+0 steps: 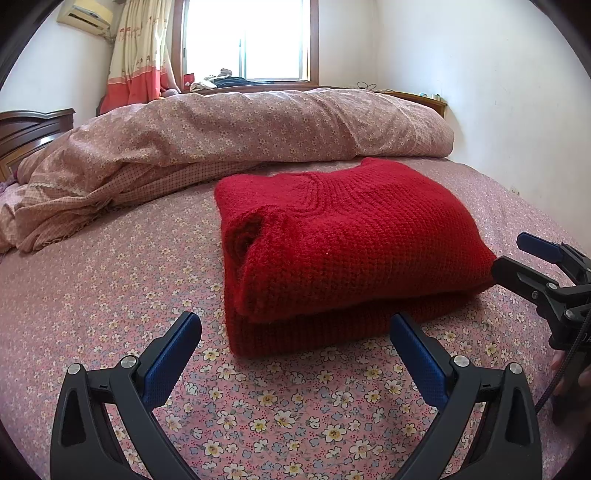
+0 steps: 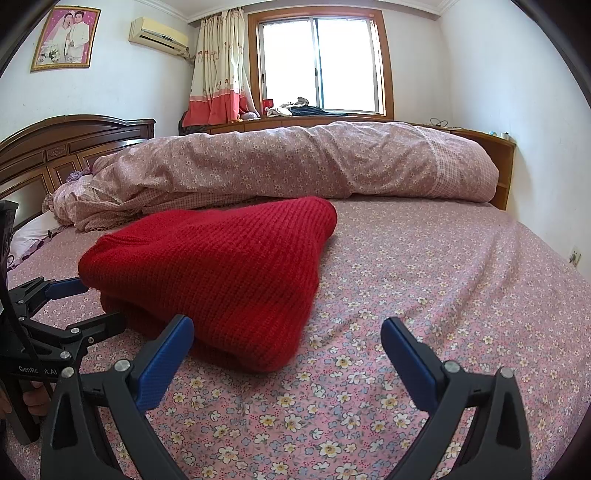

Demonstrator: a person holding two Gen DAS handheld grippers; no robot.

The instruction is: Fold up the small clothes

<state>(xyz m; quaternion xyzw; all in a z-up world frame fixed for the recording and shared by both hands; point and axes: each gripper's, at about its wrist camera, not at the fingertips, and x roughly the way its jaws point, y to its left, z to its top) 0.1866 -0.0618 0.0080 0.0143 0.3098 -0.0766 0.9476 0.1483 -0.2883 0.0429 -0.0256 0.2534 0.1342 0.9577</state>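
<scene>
The left gripper (image 1: 295, 326) is held wide apart, its blue-padded fingers (image 1: 171, 360) spread on either side of the near edge of a folded red knitted sweater (image 1: 343, 251), with nothing caught between them. It is poised low over the floral bedsheet (image 1: 110, 295), just short of the sweater. In the right wrist view the same gripper (image 2: 96, 302) is seen at the left edge, its tips spread above and below the sweater's near corner; whether they touch the knit cannot be told.

The right gripper (image 2: 288, 332) is likewise released, its blue fingers (image 2: 164, 360) splayed and empty. The left finger is overlapped in view by the sweater's (image 2: 221, 273) lower corner, while the right finger is set over bare sheet (image 2: 443, 266). From the left wrist view, this gripper (image 1: 517, 258) is seen at the right edge, just beside the sweater's right side, its fingers parted.

The sweater is laid in a compact folded stack on the bed, slightly left of centre in the right view, with a rolled sleeve end tucked at the left of the fold and the neckline turned toward the far side.

Behind the sweater, a rolled pink floral quilt (image 1: 258, 125) is stretched across the bed. A dark wooden headboard (image 2: 74, 147) is seen to the left. Further off, a window (image 2: 317, 66), a patterned curtain (image 2: 218, 74), an air conditioner (image 2: 159, 35) and a framed portrait (image 2: 66, 37) are found on the walls.
</scene>
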